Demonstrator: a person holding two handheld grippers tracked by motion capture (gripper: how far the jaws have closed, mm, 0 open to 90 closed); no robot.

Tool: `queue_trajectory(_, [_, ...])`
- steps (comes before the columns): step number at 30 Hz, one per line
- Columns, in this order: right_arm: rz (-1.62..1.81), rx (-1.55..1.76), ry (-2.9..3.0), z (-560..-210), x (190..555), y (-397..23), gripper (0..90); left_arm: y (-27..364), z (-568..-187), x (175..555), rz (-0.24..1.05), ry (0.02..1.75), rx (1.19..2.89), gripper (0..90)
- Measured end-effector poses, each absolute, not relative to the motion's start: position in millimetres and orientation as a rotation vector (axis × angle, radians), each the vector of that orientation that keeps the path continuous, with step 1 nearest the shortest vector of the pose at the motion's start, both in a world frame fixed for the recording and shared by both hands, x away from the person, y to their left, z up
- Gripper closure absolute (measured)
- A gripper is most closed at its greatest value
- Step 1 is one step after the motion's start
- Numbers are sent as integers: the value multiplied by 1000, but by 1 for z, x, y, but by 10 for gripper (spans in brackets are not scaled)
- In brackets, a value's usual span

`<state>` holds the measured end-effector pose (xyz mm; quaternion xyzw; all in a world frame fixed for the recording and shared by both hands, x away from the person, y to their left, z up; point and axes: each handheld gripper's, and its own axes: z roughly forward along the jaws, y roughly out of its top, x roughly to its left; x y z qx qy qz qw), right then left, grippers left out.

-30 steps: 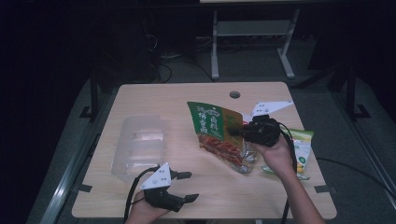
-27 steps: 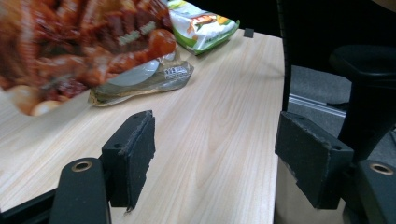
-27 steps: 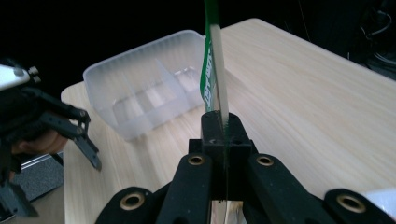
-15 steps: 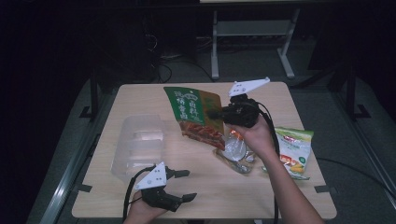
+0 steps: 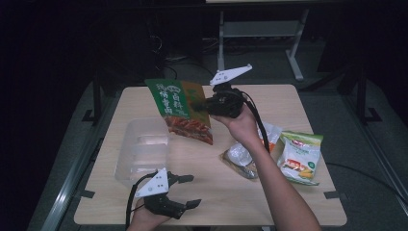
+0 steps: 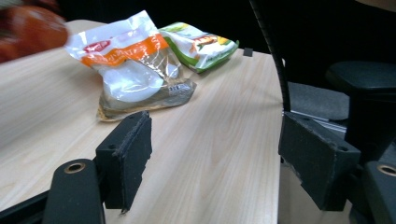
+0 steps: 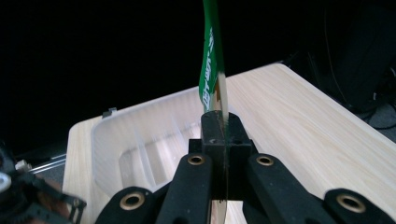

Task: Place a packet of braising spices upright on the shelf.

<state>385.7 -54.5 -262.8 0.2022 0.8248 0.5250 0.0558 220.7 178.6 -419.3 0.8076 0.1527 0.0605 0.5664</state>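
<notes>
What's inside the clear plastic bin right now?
The clear plastic bin looks empty; its ribbed floor shows in the right gripper view. The green snack bag, pinched in the right hand-held gripper, hangs above its far right corner and hides that corner in the high view.

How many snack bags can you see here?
3: a green snack bag held up in the right gripper, a clear bag lying mid-table, and a green-and-white bag beside it near the edge.

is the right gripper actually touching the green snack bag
Touching. In the right gripper view the right gripper has its jaws shut on the edge of the green snack bag, no gap between pads and film.
</notes>
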Motion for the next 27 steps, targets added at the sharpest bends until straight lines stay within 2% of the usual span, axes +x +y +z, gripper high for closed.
queue_trajectory(12, [1629, 533, 2521, -249, 403, -9, 900, 180, -421, 220, 126, 355, 1900, 254])
queue_trajectory(27, [1658, 479, 2581, -262, 430, 43, 900, 185, -418, 220, 146, 341, 1907, 256])
